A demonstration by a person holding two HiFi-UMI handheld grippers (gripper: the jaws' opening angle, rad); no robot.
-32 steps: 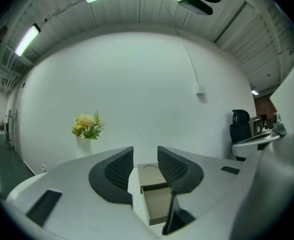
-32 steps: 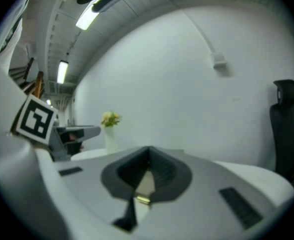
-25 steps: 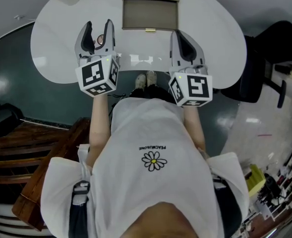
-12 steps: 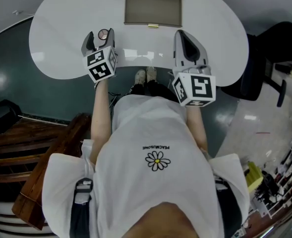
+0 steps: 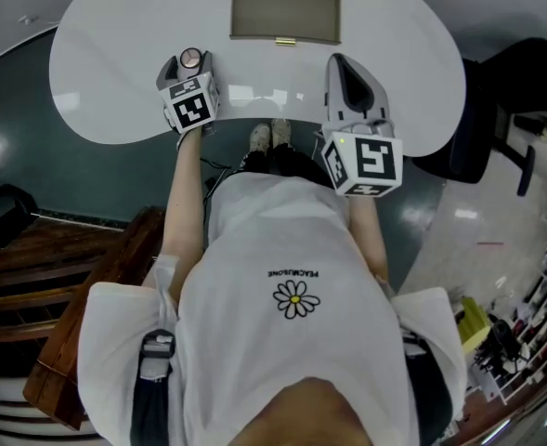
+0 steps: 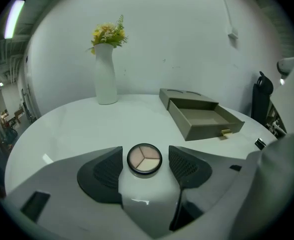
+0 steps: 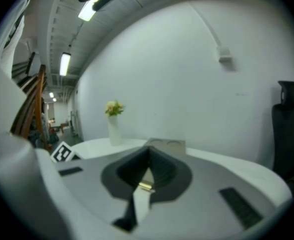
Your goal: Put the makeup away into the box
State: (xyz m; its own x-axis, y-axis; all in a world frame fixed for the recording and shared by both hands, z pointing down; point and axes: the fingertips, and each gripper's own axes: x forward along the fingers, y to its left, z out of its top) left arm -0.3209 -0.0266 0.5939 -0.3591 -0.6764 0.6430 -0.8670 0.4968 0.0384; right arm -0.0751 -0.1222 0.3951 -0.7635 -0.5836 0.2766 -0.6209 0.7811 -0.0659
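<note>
1. Head view shows a person standing at the near edge of a white table (image 5: 115, 91) with a gripper in each hand.
2. The left gripper (image 5: 188, 64) is low over the near left part of the table. It tilts downward, and its marker cube (image 5: 191, 110) faces back toward the person.
3. Left gripper view shows a round makeup compact (image 6: 145, 159) with three pale shades inside a dark rim. It lies flat on the table between the two dark pads (image 6: 107, 171).
4. A thin strip of white table shows on each side of the compact, so neither pad presses on it. The jaws are released and have just been opening, with the compact sitting loose between them.
5. The box (image 6: 206, 130) is olive-grey and stands at the far middle of the table. Its drawer is pulled out toward the person, with a small gold handle (image 6: 226, 132) on its front wall. It lies to the far right of the compact, well apart from it.
6. The right gripper (image 7: 147, 155) is over the near right part of the table and points toward the box. Its jaws are clenched tip to tip and grip nothing. In the right gripper view the drawer's gold handle shows through the slit below the tips.
7. A white vase (image 6: 106, 79) with yellow flowers stands at the far left of the table.
8. A black chair (image 5: 496, 91) stands off the table's right side.
</note>
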